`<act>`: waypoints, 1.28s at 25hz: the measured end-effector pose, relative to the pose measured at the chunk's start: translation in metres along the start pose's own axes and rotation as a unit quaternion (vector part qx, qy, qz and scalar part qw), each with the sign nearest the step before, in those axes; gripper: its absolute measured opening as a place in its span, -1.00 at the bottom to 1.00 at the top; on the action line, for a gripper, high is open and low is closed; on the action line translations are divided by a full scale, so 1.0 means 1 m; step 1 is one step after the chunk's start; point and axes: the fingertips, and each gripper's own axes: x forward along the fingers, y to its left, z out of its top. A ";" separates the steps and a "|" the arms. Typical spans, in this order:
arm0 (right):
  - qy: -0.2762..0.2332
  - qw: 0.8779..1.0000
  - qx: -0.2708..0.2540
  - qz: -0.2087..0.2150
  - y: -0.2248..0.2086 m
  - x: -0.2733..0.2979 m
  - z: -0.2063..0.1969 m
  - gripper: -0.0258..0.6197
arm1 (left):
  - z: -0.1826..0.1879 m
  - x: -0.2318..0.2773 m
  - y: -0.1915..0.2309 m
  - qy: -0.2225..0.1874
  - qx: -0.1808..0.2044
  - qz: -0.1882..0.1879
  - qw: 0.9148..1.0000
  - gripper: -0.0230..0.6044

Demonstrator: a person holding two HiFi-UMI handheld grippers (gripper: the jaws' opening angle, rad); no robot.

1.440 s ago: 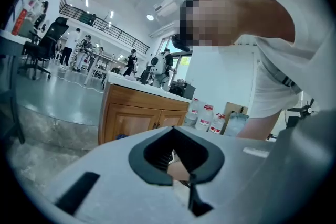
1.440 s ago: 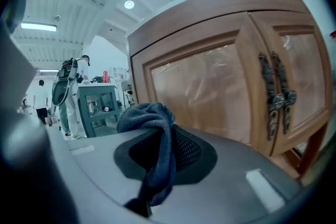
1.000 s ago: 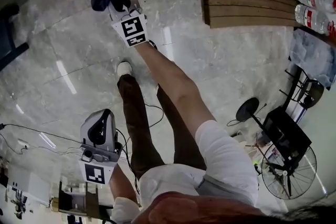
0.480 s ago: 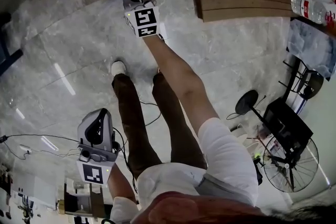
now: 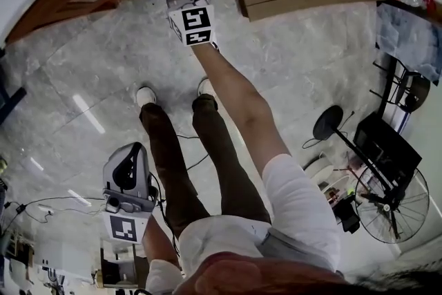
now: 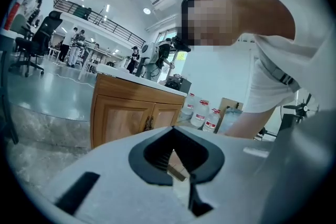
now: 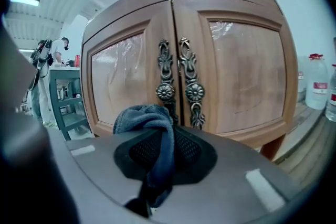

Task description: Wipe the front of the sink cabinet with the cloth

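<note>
My right gripper (image 7: pixel 156 157) is clamped on the bunched dark blue terry cloth (image 7: pixel 144 120), held close before the curved brown wooden sink cabinet (image 7: pixel 236 76), just below its ornate metal door handles (image 7: pixel 188 76). My left gripper (image 5: pixel 128 173), jaws together, hangs beside my trousered leg (image 5: pixel 169 148), well apart from the cabinet, above the grey marble floor (image 5: pixel 69 65).

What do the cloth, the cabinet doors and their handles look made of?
Cloth: soft dark-blue terry or microfibre, by its fuzzy nap. Doors: brown wood or wood veneer, glossy, with grain and glare patches. Handles: dark, ornate metal, likely aged brass or bronze finish.
</note>
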 end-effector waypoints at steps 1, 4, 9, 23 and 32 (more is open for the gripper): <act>0.000 1.000 0.000 -0.002 -0.006 -0.003 0.000 -0.75 | 0.000 0.005 -0.005 0.001 0.001 -0.003 1.000 -0.91; -0.002 1.000 0.012 -0.021 -0.034 -0.013 -0.002 -0.75 | -0.001 0.017 -0.015 0.006 0.004 -0.012 1.000 -0.91; -0.006 0.997 0.033 -0.066 -0.089 -0.025 0.001 -0.75 | -0.007 0.030 -0.021 0.015 0.001 -0.014 1.000 -0.92; 0.007 0.990 0.042 -0.133 -0.208 -0.045 0.000 -0.75 | -0.018 0.062 -0.032 0.039 0.010 -0.022 0.999 -0.91; 0.015 0.981 0.063 -0.181 -0.277 -0.067 -0.006 -0.75 | -0.019 0.077 -0.044 0.050 0.014 -0.030 0.998 -0.91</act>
